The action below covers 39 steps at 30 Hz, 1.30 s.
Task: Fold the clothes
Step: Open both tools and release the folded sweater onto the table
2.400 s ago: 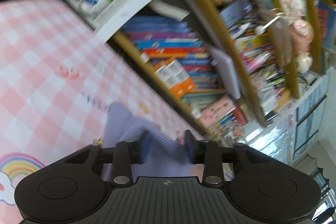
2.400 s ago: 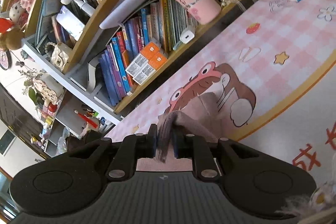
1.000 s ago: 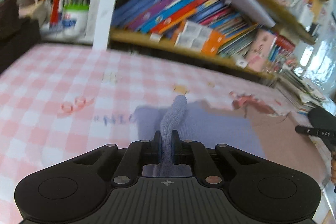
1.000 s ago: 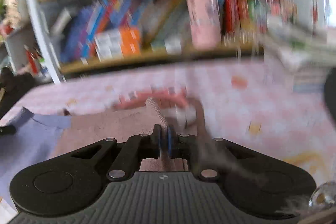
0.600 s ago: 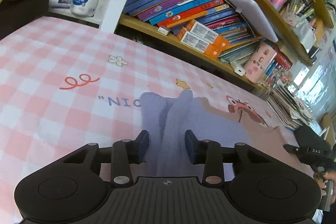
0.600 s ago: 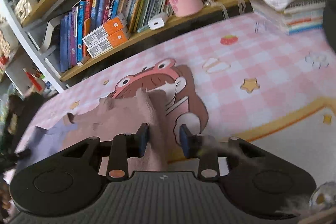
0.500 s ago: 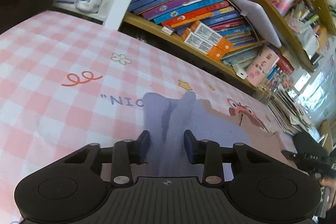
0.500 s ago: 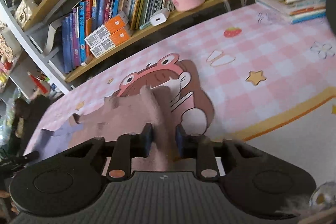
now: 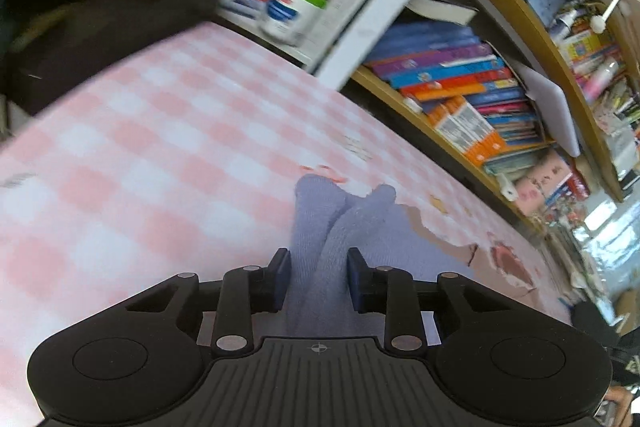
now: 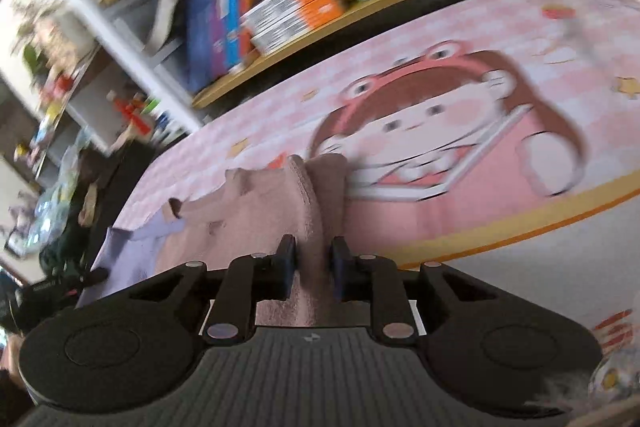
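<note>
Garment: a two-tone knit piece [image 9: 360, 227], lavender at the left gripper's end, dusty pink-brown at the right gripper's end, lying on the pink checked mat [image 9: 160, 155].
Left gripper [image 9: 316, 281]: jaws parted, a raised ridge of lavender cloth standing between them; the pads flank the ridge without clearly pinching it.
Right gripper [image 10: 311, 269]: jaws narrowly parted around a raised pleat of pink-brown cloth; whether the pads touch it is too close to call.
Position of cloth: ahead of and under both grippers, spread flat between them; a ragged inner edge shows where the two colours meet.
Progress: garment lies laid out along the mat, both ends bunched up at the jaws. No finished compact bundle shows. The lie fits either a fold just laid down and let go, or ends about to be pinched for another.
Texture: soft fleecy nap, fine ribbing on the lavender ridge, limp, holds soft rounded creases.
Mat: smooth, printed with a cartoon figure [image 10: 440, 131].
</note>
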Available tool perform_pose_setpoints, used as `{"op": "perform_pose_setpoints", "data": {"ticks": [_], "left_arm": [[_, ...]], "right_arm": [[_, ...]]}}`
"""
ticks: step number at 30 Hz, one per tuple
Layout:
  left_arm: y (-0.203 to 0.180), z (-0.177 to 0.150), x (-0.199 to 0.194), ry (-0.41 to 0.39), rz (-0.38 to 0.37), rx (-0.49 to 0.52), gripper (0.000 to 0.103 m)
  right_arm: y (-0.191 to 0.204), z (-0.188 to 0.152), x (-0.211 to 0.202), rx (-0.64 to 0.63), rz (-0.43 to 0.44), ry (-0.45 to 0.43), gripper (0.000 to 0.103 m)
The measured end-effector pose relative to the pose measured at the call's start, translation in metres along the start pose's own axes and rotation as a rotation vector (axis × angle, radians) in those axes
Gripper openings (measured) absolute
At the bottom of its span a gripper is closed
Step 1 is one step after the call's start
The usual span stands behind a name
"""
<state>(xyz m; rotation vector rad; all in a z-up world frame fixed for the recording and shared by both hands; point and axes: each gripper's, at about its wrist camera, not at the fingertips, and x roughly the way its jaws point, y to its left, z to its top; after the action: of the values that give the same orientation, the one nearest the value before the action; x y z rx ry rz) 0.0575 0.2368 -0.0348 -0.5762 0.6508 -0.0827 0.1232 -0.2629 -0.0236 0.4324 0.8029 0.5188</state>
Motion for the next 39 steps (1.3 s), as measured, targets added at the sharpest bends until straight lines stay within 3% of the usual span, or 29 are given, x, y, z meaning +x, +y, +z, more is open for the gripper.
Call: {"op": "perform_pose_setpoints", "data": {"ticks": [4, 6, 9, 12, 14, 16, 20, 24, 27, 28, 30, 35, 39], "left_arm": [[0.017, -0.001, -0.017, -0.008, 0.004, -0.026, 0.032], [0.018, 0.001, -0.026, -0.023, 0.021, -0.04, 0.034], [-0.002, 0.003, -0.047, -0.105, 0.036, 0.036, 0.034], [-0.031, 0.004, -0.053, -0.128, -0.009, 0.141, 0.033], [-0.048, 0.003, -0.047, -0.111, -0.03, 0.193, 0.033], [-0.055, 0.004, -0.032, -0.089, -0.018, 0.207, 0.032], [-0.036, 0.011, -0.001, -0.054, 0.027, 0.092, 0.029], [-0.01, 0.011, 0.005, -0.037, -0.02, -0.048, 0.026], [-0.013, 0.007, -0.024, -0.061, -0.015, -0.046, 0.033], [-0.016, 0.002, -0.039, -0.075, -0.014, -0.032, 0.038], [-0.022, -0.007, -0.069, -0.095, -0.014, -0.022, 0.039], [-0.026, -0.049, -0.131, -0.106, 0.006, -0.112, 0.04], [-0.02, -0.077, -0.15, -0.093, 0.029, -0.22, 0.04]], "right_arm": [[0.021, -0.006, 0.005, -0.084, -0.014, 0.01, 0.022], [0.03, -0.004, 0.002, -0.155, -0.071, -0.008, 0.035], [0.045, -0.003, -0.006, -0.301, -0.164, -0.069, 0.038], [0.066, -0.005, -0.007, -0.456, -0.193, -0.124, 0.032], [0.081, -0.008, -0.003, -0.543, -0.179, -0.143, 0.013], [0.093, -0.013, 0.004, -0.604, -0.199, -0.16, 0.009], [0.092, -0.01, 0.034, -0.61, -0.217, -0.058, 0.007], [0.068, 0.001, 0.04, -0.508, -0.191, -0.04, 0.003], [0.056, 0.002, 0.027, -0.463, -0.138, -0.027, 0.003], [0.053, 0.0, 0.022, -0.465, -0.119, -0.022, 0.006], [0.049, -0.006, 0.011, -0.487, -0.081, -0.016, 0.011], [0.041, -0.026, -0.014, -0.53, -0.023, -0.04, 0.022], [0.036, -0.041, -0.031, -0.57, 0.012, -0.074, 0.029]]}}
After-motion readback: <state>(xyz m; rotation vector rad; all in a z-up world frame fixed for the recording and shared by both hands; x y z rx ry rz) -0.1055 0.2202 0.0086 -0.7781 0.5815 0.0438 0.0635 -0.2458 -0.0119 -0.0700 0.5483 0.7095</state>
